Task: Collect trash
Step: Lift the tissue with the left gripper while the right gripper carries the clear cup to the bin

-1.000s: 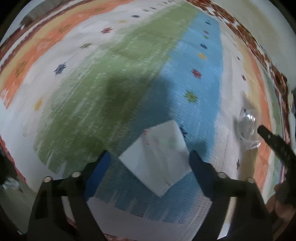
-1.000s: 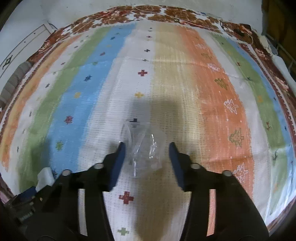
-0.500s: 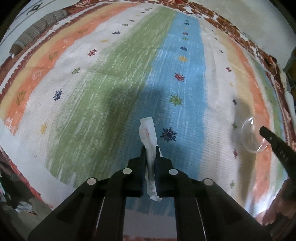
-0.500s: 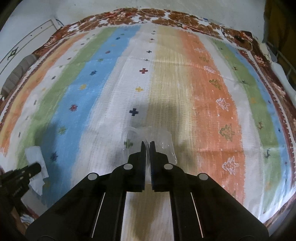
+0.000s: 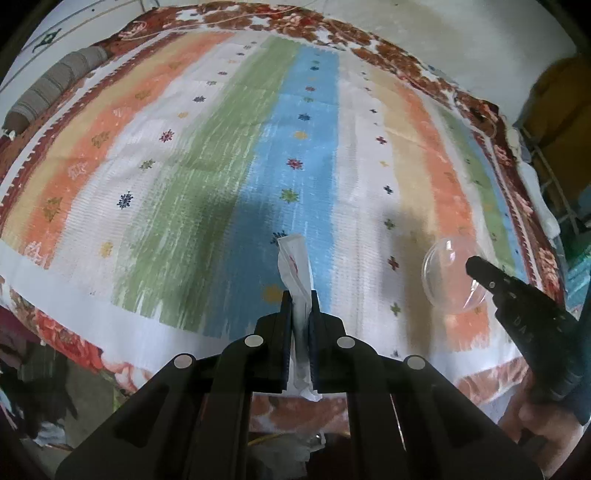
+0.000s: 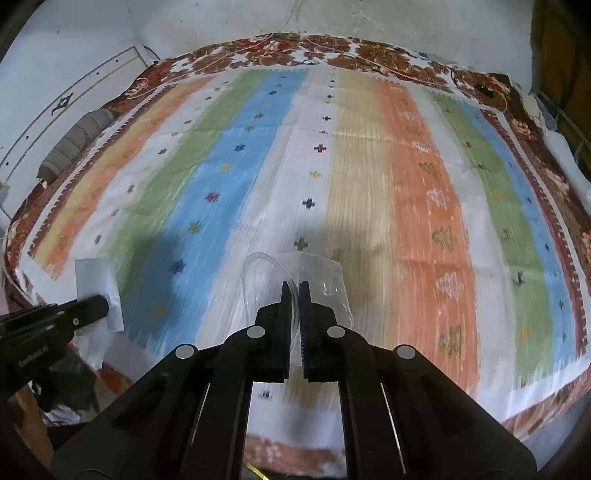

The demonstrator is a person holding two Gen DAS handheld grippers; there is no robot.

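Note:
My left gripper (image 5: pixel 299 295) is shut on a white paper napkin (image 5: pixel 295 264) with a red smear, held edge-on above the striped bedspread (image 5: pixel 207 177). The napkin also shows in the right wrist view (image 6: pixel 96 280), clamped in the left gripper (image 6: pixel 103 303). My right gripper (image 6: pixel 294 286) is shut on the rim of a clear plastic cup (image 6: pixel 317 280), lifted off the bedspread (image 6: pixel 417 206). In the left wrist view the cup (image 5: pixel 448 275) hangs from the right gripper (image 5: pixel 474 264) at the right.
A grey striped bolster (image 5: pixel 51 88) lies at the bed's far left edge and shows in the right wrist view (image 6: pixel 75 142) too. A white wall (image 6: pixel 332 14) stands behind the bed. Dark clutter lies on the floor (image 5: pixel 33 398) below the near edge.
Both grippers shut, the left on the napkin and the right on the cup, then lifted them and drew back from the bedspread. More of the bed is now in view.

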